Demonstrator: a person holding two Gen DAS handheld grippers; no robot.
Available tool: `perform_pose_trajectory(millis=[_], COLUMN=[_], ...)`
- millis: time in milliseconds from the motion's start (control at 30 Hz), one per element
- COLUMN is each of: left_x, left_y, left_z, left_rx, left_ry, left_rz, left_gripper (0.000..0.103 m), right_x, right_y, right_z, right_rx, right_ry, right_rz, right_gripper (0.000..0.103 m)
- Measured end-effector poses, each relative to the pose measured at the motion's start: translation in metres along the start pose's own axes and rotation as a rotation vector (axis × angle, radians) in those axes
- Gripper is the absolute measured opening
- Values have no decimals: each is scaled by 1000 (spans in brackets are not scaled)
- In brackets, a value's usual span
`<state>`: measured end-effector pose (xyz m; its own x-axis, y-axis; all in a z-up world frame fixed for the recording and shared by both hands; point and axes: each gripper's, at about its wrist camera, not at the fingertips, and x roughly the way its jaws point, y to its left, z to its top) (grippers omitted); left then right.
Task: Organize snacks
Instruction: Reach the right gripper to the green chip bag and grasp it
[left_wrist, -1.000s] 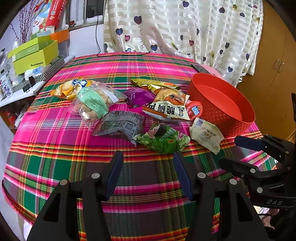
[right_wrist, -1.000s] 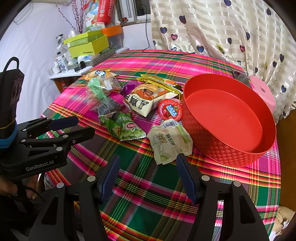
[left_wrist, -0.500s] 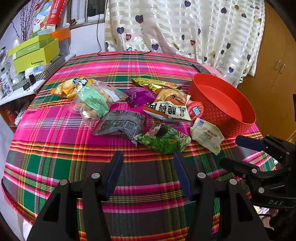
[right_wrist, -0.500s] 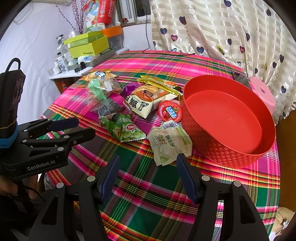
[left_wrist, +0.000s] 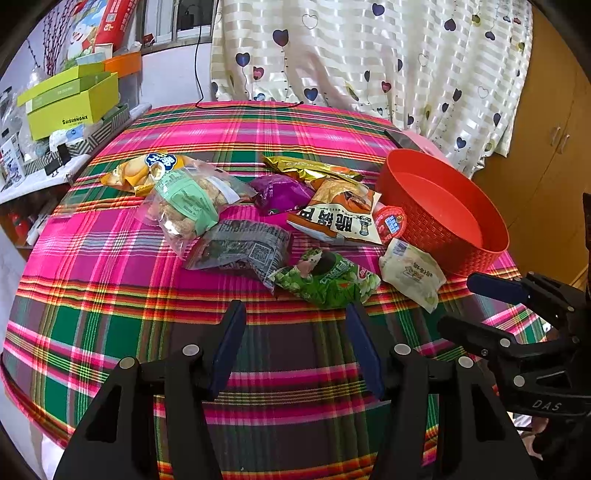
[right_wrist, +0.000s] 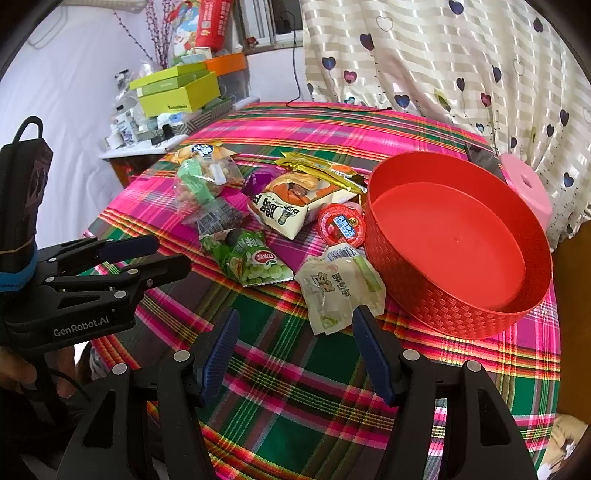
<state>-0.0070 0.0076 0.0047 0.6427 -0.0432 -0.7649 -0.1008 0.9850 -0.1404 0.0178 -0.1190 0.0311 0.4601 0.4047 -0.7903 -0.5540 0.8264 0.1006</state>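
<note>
A round table under a plaid tablecloth (left_wrist: 110, 288) carries a scatter of snacks, all placed here relative to the red basket (right_wrist: 458, 291), which sits empty at the right side of the table. Farthest left of the basket lies a yellow snack bag (left_wrist: 140, 171), with a clear bag of puffed pieces (left_wrist: 188, 201) touching it on the near side. A dark printed packet (left_wrist: 240, 249) lies nearer the basket, partly under the clear bag. A purple packet (left_wrist: 277, 192) and a gold wrapper (left_wrist: 306, 168) come next, both well left of the basket. An orange-and-white noodle bag (right_wrist: 291, 205) lies closer in, and a green pea bag (right_wrist: 251, 260) lies on its near side. A red jelly cup (right_wrist: 341, 225) touches the basket's wall. A pale green-and-white pouch (right_wrist: 341, 290) lies just beside the basket's near-left wall. The left gripper (left_wrist: 295, 314) hovers over bare cloth on the near side of the pea bag, fingers released and holding nothing. The right gripper (right_wrist: 293, 321) hovers just short of the pale pouch, fingers likewise spread and empty.
</note>
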Motion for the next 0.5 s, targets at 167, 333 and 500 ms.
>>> perform_pose_trajectory(millis=[167,333,500], left_x=[0,-2,-1], left_y=[2,6,12], left_z=[0,1,4], left_rx=[-6,-15,-24], left_ry=[4,-3,-1], left_rz=[-3,-4,-1], left_gripper=[57,57,57], right_x=[1,2,5], right_y=[3,9,9], right_z=[3,7,7], right_rx=[-4,-20,-28], right_ry=[5,5,7], right_rz=[6,20,39], right_gripper=[63,63,63])
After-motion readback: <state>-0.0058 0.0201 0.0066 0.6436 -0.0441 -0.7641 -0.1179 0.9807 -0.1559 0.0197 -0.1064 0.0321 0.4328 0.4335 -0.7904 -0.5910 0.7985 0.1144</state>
